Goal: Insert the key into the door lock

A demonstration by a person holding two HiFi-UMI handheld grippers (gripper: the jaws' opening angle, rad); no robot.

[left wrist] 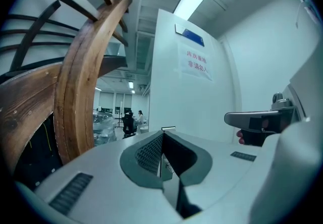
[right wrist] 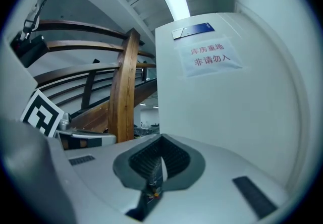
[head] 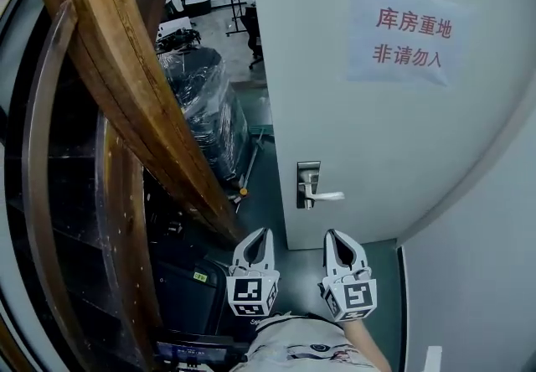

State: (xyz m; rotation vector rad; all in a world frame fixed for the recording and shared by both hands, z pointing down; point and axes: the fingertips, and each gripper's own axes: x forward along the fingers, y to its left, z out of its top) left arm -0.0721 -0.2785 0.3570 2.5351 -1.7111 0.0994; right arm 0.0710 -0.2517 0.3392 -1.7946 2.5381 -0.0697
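Stairwell, with one wooden handrail [head: 126, 85] at your left. Ahead stands one white door [head: 377, 127] bearing one paper sign [head: 408, 37] in red: 库房重地 / 非请勿入. One lock plate [head: 308, 184] with one lever handle [head: 328, 195] sits near the door's left edge, just beyond your two tongs. Left gripper [head: 266, 231] and right gripper [head: 331, 234] are both pressed together. I cannot tell whether either holds a key.

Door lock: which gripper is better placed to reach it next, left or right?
Probably the right gripper. In the head view it sits just below the door lock, facing the door, while the left gripper is beyond the door's open edge. Both are shut; I cannot make out a key in either.
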